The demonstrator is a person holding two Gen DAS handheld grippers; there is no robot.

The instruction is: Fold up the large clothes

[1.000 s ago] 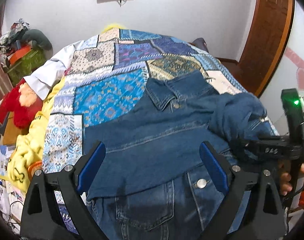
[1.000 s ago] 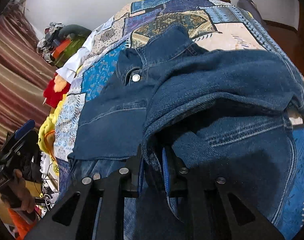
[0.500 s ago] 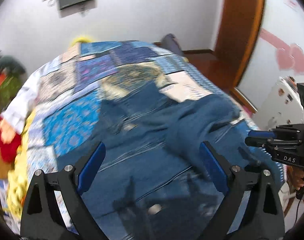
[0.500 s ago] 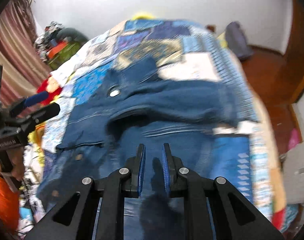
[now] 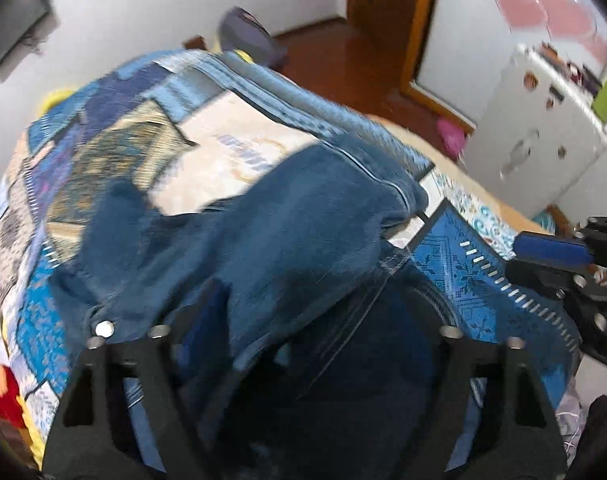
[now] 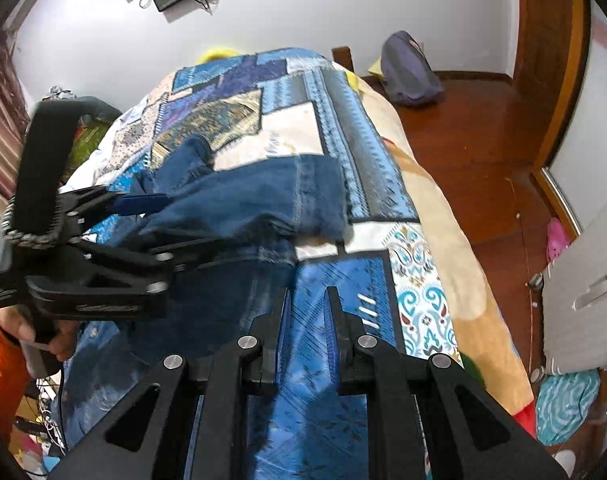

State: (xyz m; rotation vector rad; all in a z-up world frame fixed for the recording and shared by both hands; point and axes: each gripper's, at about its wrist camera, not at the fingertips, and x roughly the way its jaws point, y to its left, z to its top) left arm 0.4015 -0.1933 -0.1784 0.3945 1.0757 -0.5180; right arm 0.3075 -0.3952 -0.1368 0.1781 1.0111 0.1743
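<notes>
Jacket on bed, sleeve folded across, body unfolded; left gripper jaws closing around denim, right gripper jaws together, empty.

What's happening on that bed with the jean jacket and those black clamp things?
A person is folding a denim jacket on a bed covered by a patchwork bedspread, holding a clamp-like gripper in each hand. The left gripper has just been closing, with the folded-over denim between its fingers. The right gripper is shut and holds nothing, hovering over bare bedspread beside the jacket. The fold is only partly done.
</notes>
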